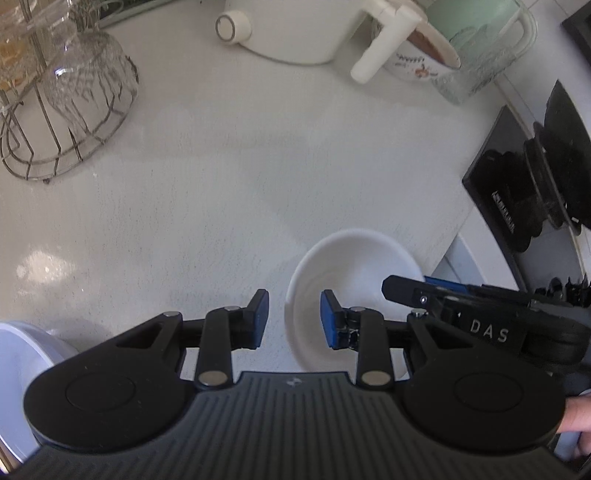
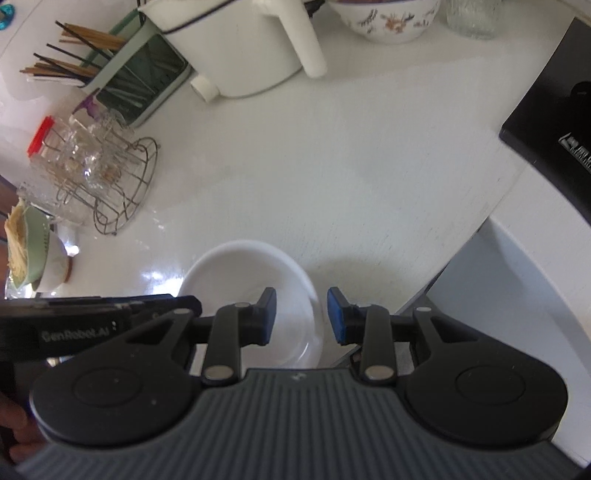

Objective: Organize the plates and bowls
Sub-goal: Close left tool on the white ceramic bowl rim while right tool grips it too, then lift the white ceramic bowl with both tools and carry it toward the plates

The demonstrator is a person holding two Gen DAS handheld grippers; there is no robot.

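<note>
Between the spread fingers of the left gripper (image 1: 294, 317), a plain white bowl (image 1: 351, 280) sits upright, mouth up, round with no long axis. Its left rim lies in the gap. The right gripper (image 2: 301, 315), also wide and empty, straddles its right rim. At eleven o'clock stands a wire rack (image 1: 70, 122).

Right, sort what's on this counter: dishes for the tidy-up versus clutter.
For the job: white bowl at the counter edge; second white dish, left; patterned bowl at the back.

Just lying about: kettle, wire glass rack, chopstick holder, glass pitcher.
</note>
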